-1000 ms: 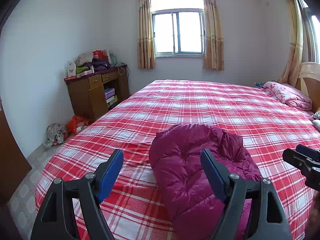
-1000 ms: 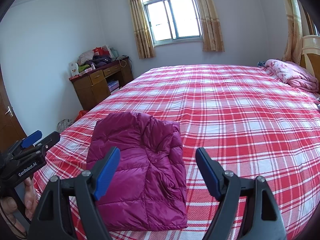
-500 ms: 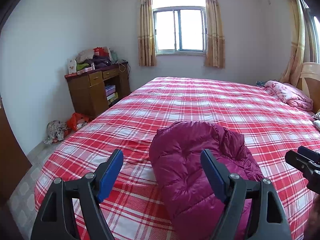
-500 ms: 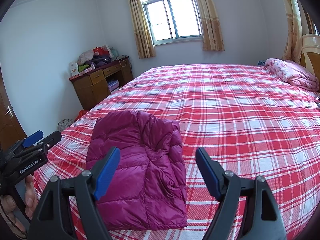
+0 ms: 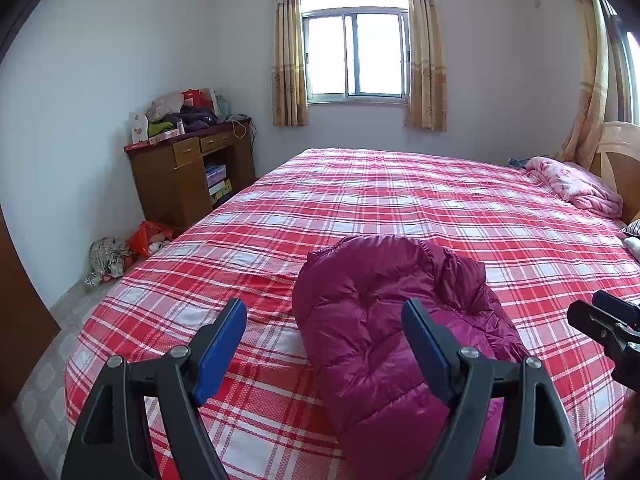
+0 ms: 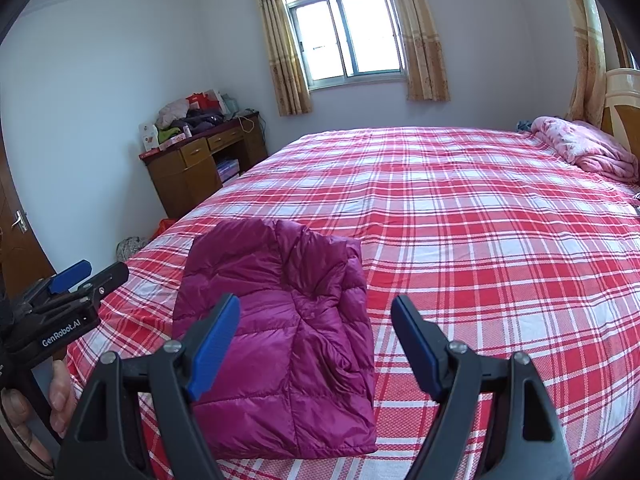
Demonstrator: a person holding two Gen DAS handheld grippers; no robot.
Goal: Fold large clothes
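Nothing has moved since a second ago: we hold both tongs still above the bed (image 6: 460, 216). Left gripper (image 5: 324, 344) and right gripper (image 6: 316, 340) stand spread, pinching nothing. The folded magenta down jacket (image 6: 280, 320) lies on the red plaid cover near the foot edge. The desk's (image 5: 172, 184) open shelf holds boxes; clothes pile on top.

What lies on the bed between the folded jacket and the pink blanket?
Nothing: only bare plaid sheet runs from the jacket to the pink blanket. The right wrist view shows it best.
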